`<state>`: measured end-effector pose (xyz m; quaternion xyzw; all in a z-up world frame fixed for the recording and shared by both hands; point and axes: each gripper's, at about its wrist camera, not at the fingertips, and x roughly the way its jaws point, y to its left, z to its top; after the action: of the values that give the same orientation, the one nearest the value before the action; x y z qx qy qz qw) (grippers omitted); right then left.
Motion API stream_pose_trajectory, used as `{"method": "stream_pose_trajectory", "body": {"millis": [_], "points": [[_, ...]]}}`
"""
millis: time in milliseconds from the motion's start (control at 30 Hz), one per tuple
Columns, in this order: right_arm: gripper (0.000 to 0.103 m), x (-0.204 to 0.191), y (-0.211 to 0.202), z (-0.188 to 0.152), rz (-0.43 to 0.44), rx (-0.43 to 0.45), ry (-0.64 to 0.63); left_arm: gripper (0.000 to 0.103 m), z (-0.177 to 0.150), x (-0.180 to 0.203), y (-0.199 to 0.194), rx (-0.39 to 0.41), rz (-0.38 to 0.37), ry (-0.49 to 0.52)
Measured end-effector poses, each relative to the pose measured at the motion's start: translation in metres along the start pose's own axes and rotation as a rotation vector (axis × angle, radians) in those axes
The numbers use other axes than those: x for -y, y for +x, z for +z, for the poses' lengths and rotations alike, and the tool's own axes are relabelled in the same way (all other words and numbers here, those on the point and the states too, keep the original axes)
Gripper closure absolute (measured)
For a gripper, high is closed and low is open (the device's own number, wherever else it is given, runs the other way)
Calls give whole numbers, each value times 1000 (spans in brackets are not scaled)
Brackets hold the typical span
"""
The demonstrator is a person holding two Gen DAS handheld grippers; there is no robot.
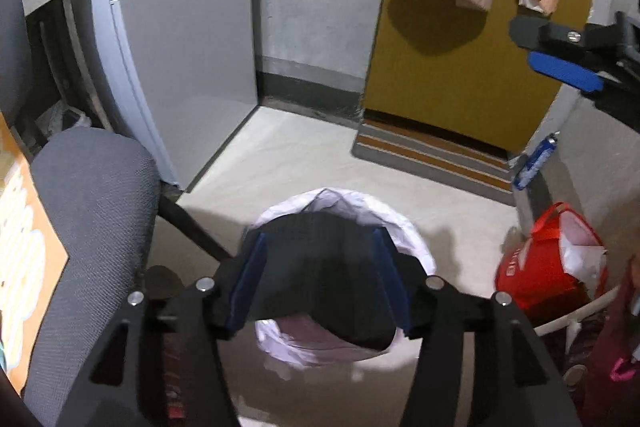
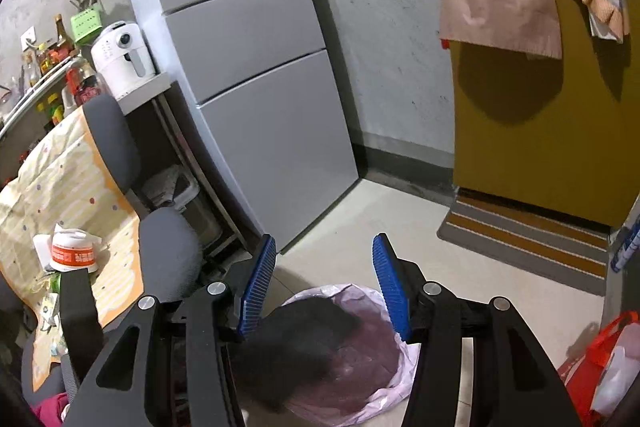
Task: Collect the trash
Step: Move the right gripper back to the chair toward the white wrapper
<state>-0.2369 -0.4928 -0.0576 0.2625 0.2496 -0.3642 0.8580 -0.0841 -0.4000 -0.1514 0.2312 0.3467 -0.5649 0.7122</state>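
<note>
We see the black tray covering most of the bin's white liner, so the bin's contents stay hidden. The red bag is cut off by the frame edge. Labels on the shelf bottles are too small to read.

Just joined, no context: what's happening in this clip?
Trash collection. The left claw grips a black tray-like piece above the white-lined trash bin on the floor, seemingly about to drop it in. The right claw is open and empty, above the same bin. A grey chair stands to the left.
</note>
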Motion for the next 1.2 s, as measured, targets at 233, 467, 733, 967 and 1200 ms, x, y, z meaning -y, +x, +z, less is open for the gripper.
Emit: {"method": "stream_pose_trajectory", "body": {"millis": [233,467,733,967,1200], "points": [[51,-23,-2,-1,47,0,-46,49,-17,-33,-49,77,140,-46],[51,-78,-8,-14,236,6,-136,43,-67,-78,-115,105,327,-162],[51,-164,-3,-31,399,-69,-297,42,-134,-135,-180,109,503,-363],[43,-231,6,-49,535,-129,-399,41,-175,-183,-226,132,651,-498],[41,-306,29,-75,607,-196,-512,39,-203,-228,-261,149,775,-611]]}}
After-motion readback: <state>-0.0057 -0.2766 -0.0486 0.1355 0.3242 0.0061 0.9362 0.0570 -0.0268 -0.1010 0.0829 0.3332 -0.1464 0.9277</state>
